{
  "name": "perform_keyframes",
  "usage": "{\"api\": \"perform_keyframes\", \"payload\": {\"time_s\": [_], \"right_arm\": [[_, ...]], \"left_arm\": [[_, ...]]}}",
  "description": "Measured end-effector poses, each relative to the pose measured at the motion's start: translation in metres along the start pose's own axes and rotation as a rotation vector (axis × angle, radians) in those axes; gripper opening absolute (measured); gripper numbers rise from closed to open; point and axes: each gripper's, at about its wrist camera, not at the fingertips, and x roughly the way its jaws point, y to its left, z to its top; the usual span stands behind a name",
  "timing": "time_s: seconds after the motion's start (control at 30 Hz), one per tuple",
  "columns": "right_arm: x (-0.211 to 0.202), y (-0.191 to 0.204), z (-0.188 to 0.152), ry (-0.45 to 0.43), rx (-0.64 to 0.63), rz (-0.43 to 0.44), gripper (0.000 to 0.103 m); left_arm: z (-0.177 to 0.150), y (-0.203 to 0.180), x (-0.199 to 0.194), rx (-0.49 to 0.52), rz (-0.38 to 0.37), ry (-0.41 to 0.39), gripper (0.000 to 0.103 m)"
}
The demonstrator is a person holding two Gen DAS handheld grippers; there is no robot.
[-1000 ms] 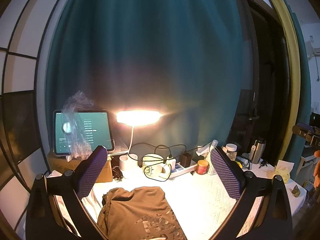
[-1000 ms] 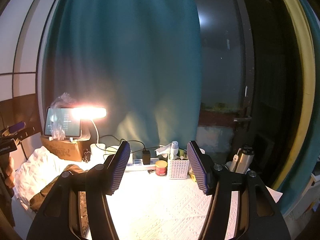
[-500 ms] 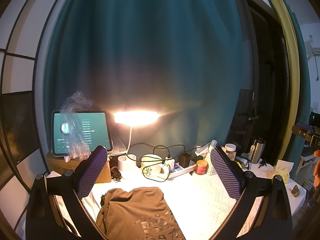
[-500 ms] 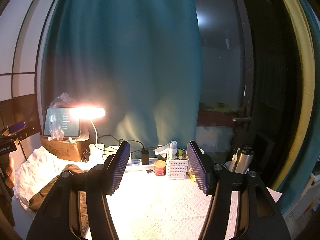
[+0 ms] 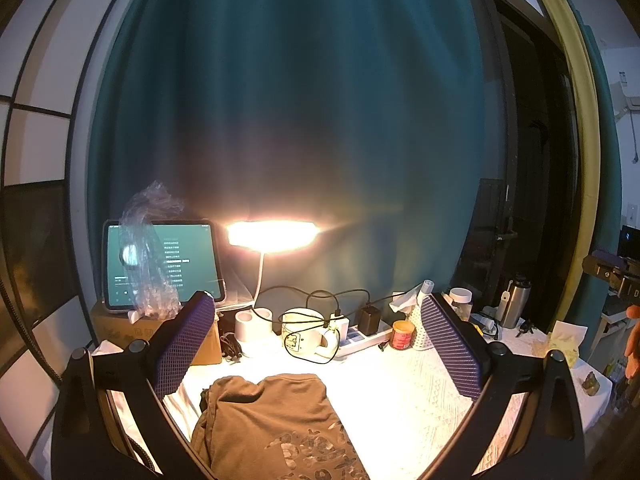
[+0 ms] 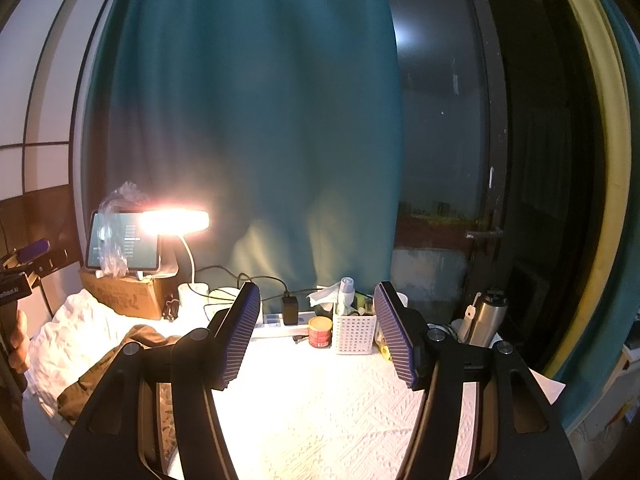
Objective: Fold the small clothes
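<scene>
Left gripper (image 5: 316, 340) is spread wide with nothing between its fingers, held above the table (image 5: 400, 384). Right gripper (image 6: 316, 332) is likewise spread and empty, well off to the side over bare tablecloth.

Hard to read: the brown shirt (image 5: 272, 420) is cut off by the bottom of the left view, so its lower part is unseen. In the right view only a strip of it (image 6: 104, 364) shows, mostly behind that gripper's left finger. The print on its front is pale and partly cropped; can't make out what it says. The lamp (image 5: 272, 236) glare washes out the tablecloth near it.

Shirt lies fairly flat on the left part of the table, collar end toward the back, left edge bunched into folds. It sits below and between the left gripper's fingers, not touching them.

Room: open white cloth to the right of the shirt. Back edge is crowded: mug (image 5: 302, 330), power strip (image 5: 360, 338), red jar (image 5: 402, 335), white basket (image 6: 354, 332), tablet (image 5: 160, 264) on a cardboard box (image 6: 120, 296). A steel flask (image 6: 482, 316) stands at the right rear.
</scene>
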Motion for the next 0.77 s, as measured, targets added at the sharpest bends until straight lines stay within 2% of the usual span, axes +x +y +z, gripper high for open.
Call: {"api": "perform_keyframes", "payload": {"time_s": [0.77], "right_arm": [[0.0006, 0.0005, -0.0029, 0.014, 0.002, 0.000, 0.063]], "left_arm": [[-0.0005, -0.0037, 0.0001, 0.000, 0.001, 0.009, 0.102]]}}
